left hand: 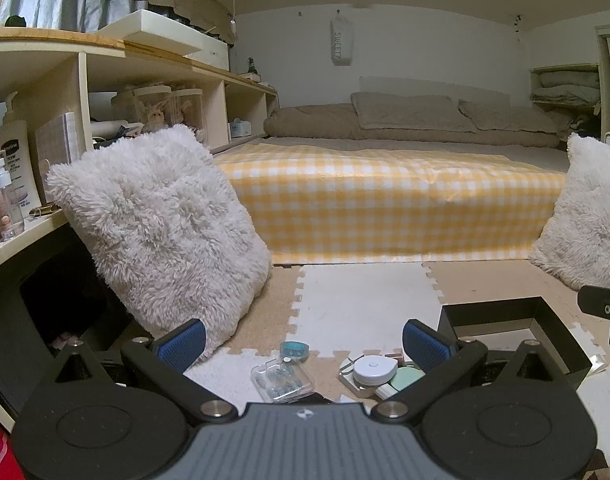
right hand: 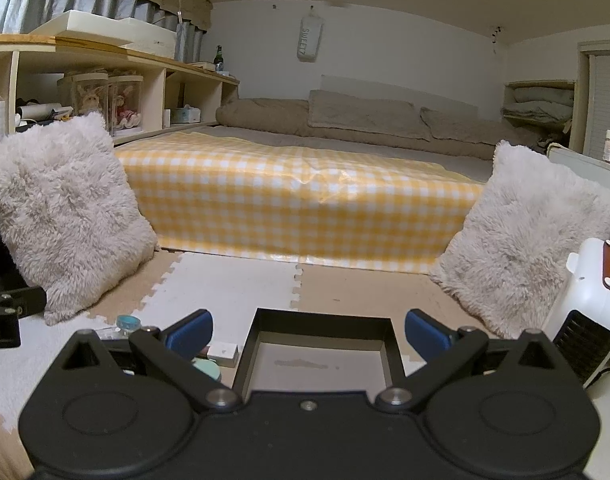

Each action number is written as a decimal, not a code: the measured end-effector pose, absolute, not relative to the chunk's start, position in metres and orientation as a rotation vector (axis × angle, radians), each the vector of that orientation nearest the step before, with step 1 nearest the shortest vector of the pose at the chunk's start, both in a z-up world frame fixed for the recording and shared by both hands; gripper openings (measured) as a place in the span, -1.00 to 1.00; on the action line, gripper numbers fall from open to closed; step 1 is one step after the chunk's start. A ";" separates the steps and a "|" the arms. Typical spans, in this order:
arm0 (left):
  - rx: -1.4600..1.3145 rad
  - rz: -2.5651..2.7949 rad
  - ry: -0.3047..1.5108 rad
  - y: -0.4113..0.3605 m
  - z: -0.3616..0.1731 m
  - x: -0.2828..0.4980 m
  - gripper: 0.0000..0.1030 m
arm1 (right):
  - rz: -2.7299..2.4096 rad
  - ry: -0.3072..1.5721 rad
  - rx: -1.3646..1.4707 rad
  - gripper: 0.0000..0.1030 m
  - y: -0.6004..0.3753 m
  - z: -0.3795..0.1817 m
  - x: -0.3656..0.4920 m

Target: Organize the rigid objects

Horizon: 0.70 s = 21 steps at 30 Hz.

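Observation:
Small rigid items lie on the foam floor mat in the left wrist view: a clear plastic case (left hand: 281,381), a teal tape roll (left hand: 294,349), a round white device (left hand: 374,369) on a flat tin, and a pale green disc (left hand: 407,377). My left gripper (left hand: 305,343) hangs open just above them, holding nothing. An empty black open box (right hand: 319,350) sits on the mat to their right; its rim (left hand: 501,305) shows in the left wrist view too. My right gripper (right hand: 309,334) stands open over that box. A white block (right hand: 223,354) and the teal roll (right hand: 128,323) lie left of the box.
Two fluffy white cushions (left hand: 157,224) (right hand: 529,236) lean at either side of a bed with a yellow checked cover (left hand: 385,196). Shelves (left hand: 105,92) run along the left wall. A white heater (right hand: 585,312) stands at the far right.

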<state>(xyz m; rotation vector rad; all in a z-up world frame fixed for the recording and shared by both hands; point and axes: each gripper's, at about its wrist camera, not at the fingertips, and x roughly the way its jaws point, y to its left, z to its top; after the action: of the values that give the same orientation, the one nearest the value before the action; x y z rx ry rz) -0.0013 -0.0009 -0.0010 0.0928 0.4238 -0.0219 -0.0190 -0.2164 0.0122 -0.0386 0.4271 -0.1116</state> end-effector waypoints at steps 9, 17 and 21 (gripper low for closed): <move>0.094 -0.023 0.426 -0.001 -0.001 -0.001 1.00 | -0.112 0.430 -0.040 1.00 -0.217 0.013 -0.019; 0.093 -0.023 0.427 -0.001 0.000 -0.001 1.00 | -0.112 0.429 -0.040 1.00 -0.217 0.013 -0.019; 0.093 -0.024 0.427 -0.001 0.000 -0.001 1.00 | -0.111 0.430 -0.041 1.00 -0.217 0.013 -0.019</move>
<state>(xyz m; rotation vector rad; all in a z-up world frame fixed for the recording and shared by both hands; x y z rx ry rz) -0.0013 -0.0008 -0.0002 0.0931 0.4266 -0.0240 -0.0193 -0.2170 0.0129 -0.0406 0.4295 -0.1114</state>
